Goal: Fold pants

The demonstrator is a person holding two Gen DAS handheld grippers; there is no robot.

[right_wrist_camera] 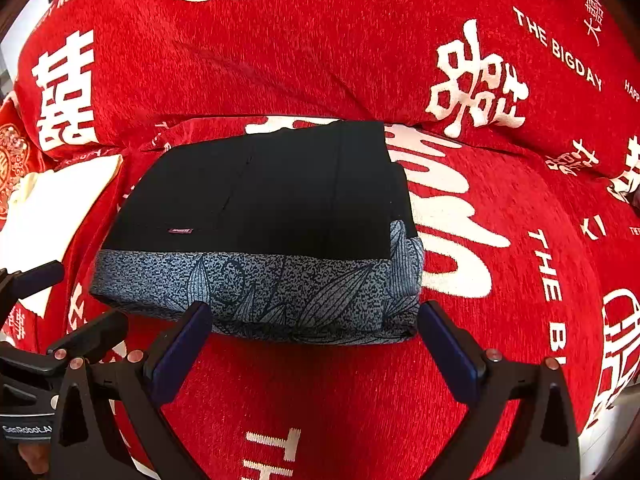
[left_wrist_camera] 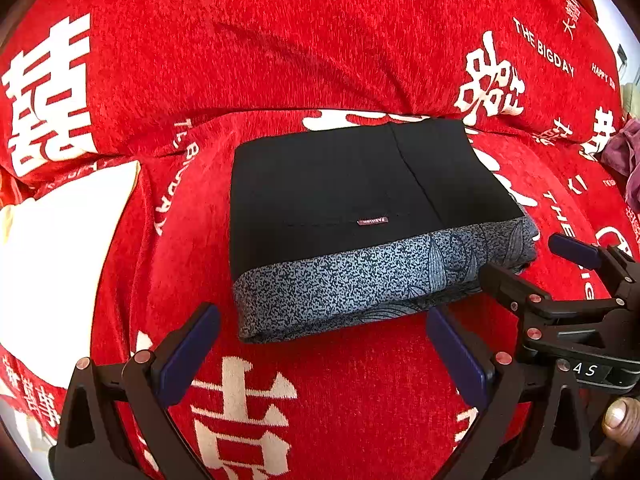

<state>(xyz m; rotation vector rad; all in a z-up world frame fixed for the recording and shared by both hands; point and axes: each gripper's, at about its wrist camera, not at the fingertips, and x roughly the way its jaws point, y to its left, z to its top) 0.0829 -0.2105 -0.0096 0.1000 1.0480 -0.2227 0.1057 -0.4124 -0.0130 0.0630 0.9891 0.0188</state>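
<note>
The pants (left_wrist_camera: pixel 344 208) lie folded into a compact rectangle on a red sofa seat, black on top with a grey leaf-patterned band along the near edge. A small label sits on the black part. My left gripper (left_wrist_camera: pixel 322 350) hovers open just short of the near edge, with nothing between its fingers. In that view my right gripper (left_wrist_camera: pixel 538 264) stands open at the pants' near right corner. The right wrist view shows the pants (right_wrist_camera: pixel 272 200) from the right, my right gripper (right_wrist_camera: pixel 314 314) open at the grey band, and the left gripper (right_wrist_camera: pixel 66 304) open at the left.
A red cover with white characters (left_wrist_camera: pixel 280 60) drapes the seat and the backrest behind the pants. A white cushion (left_wrist_camera: pixel 60 260) lies to the left. Purple cloth (left_wrist_camera: pixel 624 156) shows at the far right edge. A thumb (left_wrist_camera: pixel 618 416) holds the right gripper's handle.
</note>
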